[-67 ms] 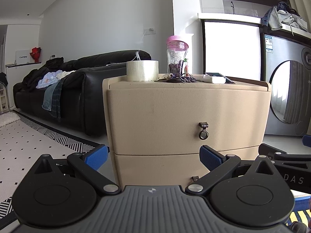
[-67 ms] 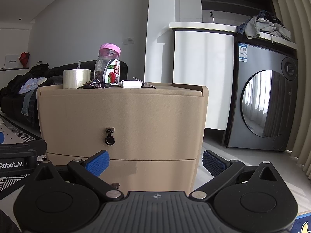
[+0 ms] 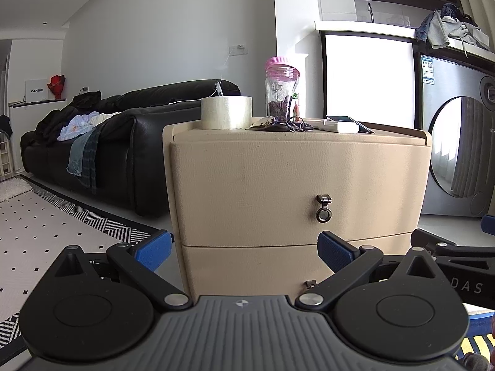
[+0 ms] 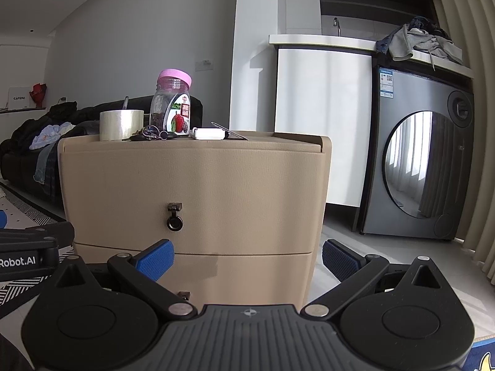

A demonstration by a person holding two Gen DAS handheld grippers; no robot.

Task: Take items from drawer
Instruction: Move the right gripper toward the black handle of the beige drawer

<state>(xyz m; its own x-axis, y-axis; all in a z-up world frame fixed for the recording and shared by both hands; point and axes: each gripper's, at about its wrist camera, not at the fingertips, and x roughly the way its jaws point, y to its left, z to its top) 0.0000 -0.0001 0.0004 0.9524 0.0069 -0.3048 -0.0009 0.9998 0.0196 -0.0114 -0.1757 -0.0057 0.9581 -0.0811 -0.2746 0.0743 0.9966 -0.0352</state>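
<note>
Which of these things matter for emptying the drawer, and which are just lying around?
For the job: top drawer, its ring pull, left gripper, right gripper, both open.

Lying about: tape roll, pink-lidded jar, keys, sofa, washing machine.

Sharp daylight, blown-out panel, fisheye-curved edges.

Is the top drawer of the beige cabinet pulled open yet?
No, the top drawer sits flush with the cabinet front, its ring pull hanging untouched, clear of the right gripper.
</note>
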